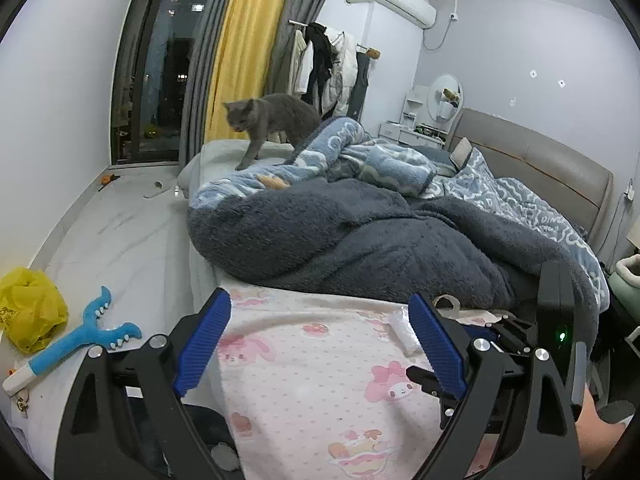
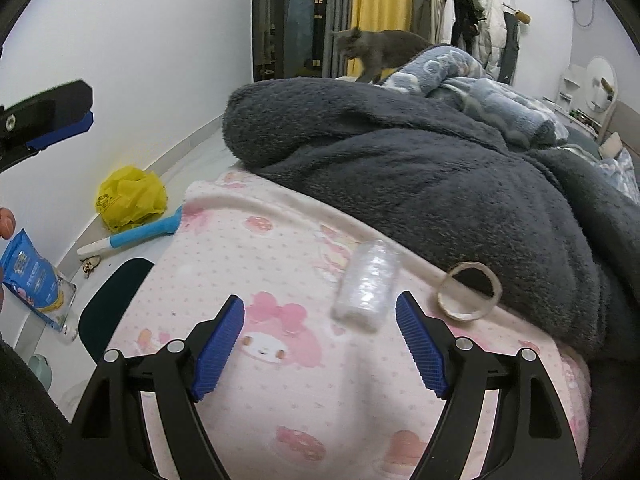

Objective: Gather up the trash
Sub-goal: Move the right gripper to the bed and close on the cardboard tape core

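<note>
A crumpled clear plastic wrapper [image 2: 366, 286] lies on the pink cartoon blanket [image 2: 280, 264], just ahead of my open right gripper [image 2: 320, 304], nearer its right finger. An empty cardboard tape ring [image 2: 468, 292] lies to its right against the dark grey fleece [image 2: 420, 160]. In the left wrist view the wrapper [image 1: 402, 326] and ring [image 1: 448, 303] show beside my open, empty left gripper [image 1: 320, 300], behind its right finger. The left gripper also shows at the far left of the right wrist view [image 2: 60, 124]. A yellow plastic bag [image 1: 30, 308] lies on the floor by the wall.
A grey cat [image 1: 268, 124] walks on the far end of the bed. A blue toy [image 1: 80, 340] lies on the floor by the yellow bag. A blue packet [image 2: 34, 276] stands at the lower left. Blue patterned quilts [image 1: 360, 160] pile on the bed.
</note>
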A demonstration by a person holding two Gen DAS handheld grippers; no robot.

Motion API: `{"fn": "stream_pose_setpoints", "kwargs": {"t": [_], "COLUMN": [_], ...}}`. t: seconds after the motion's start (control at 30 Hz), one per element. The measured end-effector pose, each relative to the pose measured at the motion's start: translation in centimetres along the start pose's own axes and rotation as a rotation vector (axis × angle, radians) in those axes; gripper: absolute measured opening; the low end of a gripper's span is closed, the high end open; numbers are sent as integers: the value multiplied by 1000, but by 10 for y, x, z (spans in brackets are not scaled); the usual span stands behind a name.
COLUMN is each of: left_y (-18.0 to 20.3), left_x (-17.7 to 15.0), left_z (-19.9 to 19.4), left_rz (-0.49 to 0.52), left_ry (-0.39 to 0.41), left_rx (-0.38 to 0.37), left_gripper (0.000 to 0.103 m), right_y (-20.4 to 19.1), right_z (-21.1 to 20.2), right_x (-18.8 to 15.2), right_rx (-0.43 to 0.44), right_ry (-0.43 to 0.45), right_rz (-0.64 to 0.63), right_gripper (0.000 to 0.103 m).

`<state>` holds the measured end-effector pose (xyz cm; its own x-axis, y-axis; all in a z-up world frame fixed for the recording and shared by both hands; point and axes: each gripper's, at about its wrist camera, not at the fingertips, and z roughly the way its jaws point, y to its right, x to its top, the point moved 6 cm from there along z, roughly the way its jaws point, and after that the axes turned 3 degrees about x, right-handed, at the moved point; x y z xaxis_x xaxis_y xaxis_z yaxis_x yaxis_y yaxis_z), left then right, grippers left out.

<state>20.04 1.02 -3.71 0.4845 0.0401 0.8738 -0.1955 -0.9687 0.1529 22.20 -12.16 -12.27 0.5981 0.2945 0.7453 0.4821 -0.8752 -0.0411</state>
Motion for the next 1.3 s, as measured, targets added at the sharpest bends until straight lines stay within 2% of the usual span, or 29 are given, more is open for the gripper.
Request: {"fn": "stream_pose_setpoints", "kwargs": {"t": [0.6,0.9,1.1,1.23,1.3], "left_y": [30,48,61,70,75], "left_x": [-21,-34,-43,-49,-51], "left_z": [57,90,106,115,118], "left_rz": [-11,-29,-39,-34,-27], "left_ry": [-111,-183,-227,-246,-255], "left_rx": [-43,-74,-85,-93,-95], "left_gripper": [93,93,93,93,93], "right_y": [85,108,108,113,116], "right_z": [3,21,40,57,60], "right_x": [-1,-4,-7,-11,-11], "right_rx": [-74,-91,-77,-82,-79], "right_ry": [8,-27,-73,-117,-119], "right_rz": [62,63,38,34,43], "right_gripper": [80,80,80,75,61]}}
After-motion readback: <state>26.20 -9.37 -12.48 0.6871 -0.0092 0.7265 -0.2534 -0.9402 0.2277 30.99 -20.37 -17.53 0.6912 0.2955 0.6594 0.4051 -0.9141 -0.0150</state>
